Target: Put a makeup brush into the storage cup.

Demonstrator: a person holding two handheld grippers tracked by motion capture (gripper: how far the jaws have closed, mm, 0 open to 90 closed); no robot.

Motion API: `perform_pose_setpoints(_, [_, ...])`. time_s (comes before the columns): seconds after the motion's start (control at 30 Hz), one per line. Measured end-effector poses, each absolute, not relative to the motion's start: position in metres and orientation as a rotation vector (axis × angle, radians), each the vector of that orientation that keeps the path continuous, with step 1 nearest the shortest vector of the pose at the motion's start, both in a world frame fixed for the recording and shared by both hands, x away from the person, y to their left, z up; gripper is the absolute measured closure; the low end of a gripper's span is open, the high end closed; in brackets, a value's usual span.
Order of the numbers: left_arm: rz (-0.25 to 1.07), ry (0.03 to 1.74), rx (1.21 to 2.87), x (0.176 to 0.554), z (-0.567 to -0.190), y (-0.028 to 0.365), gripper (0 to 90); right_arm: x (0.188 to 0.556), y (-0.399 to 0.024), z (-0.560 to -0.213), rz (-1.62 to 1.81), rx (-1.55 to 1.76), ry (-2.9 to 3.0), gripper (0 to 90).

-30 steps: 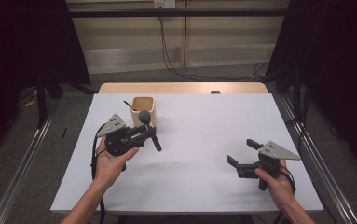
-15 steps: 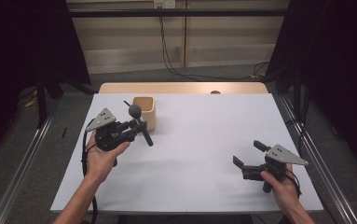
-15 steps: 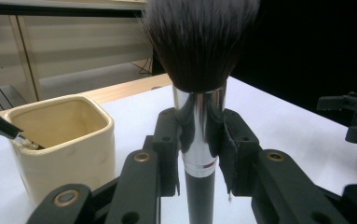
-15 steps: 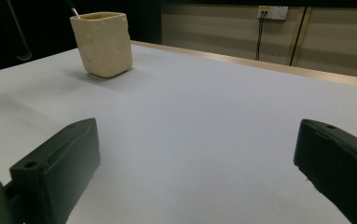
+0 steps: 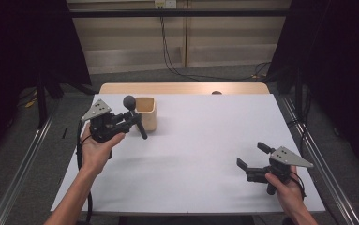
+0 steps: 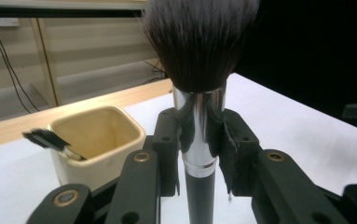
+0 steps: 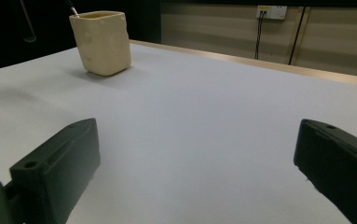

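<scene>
The brush (image 6: 199, 93), pinched in the left tool (image 5: 132, 123), has risen beside the cup (image 5: 146, 112); right tool (image 5: 252, 159) spread.

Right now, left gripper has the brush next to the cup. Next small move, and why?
Probably carry the brush over the cup mouth and turn it handle-down. The left gripper is shut on the ferrule, bristles up, beside the cup and not above it. A smaller brush already leans in the cup, so aim for the free side.
</scene>
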State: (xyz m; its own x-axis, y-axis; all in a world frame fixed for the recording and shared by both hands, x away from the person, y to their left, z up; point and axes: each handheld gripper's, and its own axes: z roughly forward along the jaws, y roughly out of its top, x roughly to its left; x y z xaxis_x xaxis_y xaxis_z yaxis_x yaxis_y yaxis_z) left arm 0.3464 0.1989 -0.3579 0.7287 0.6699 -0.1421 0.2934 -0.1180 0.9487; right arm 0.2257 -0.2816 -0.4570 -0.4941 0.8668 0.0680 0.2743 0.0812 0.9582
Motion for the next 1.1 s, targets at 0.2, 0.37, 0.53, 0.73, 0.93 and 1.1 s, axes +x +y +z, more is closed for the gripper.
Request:
perform_pose_setpoints(0.2, [0.421,0.777,1.694,0.356,-0.348,0.2,70.6,0.225,-0.28,-0.459,1.428,1.12,1.839,0.4])
perform_pose_setpoints(0.37, [0.441,0.794,1.684,0.364,-0.346,0.2,70.6,0.224,-0.279,-0.459,1.427,1.113,1.844,0.4])
perform_pose_setpoints(0.53, [0.455,0.803,1.664,0.372,-0.341,0.2,70.6,0.224,-0.279,-0.459,1.431,1.11,1.841,0.4])
perform_pose_setpoints(0.73, [0.494,0.799,1.659,0.384,-0.337,0.192,70.6,0.225,-0.279,-0.459,1.442,1.1,1.841,0.4])
perform_pose_setpoints(0.93, [0.52,0.799,1.661,0.392,-0.334,0.183,70.6,0.224,-0.279,-0.459,1.453,1.087,1.841,0.4])
perform_pose_setpoints(1.1, [0.535,0.785,1.65,0.395,-0.329,0.178,70.6,0.224,-0.279,-0.459,1.456,1.086,1.839,0.4])
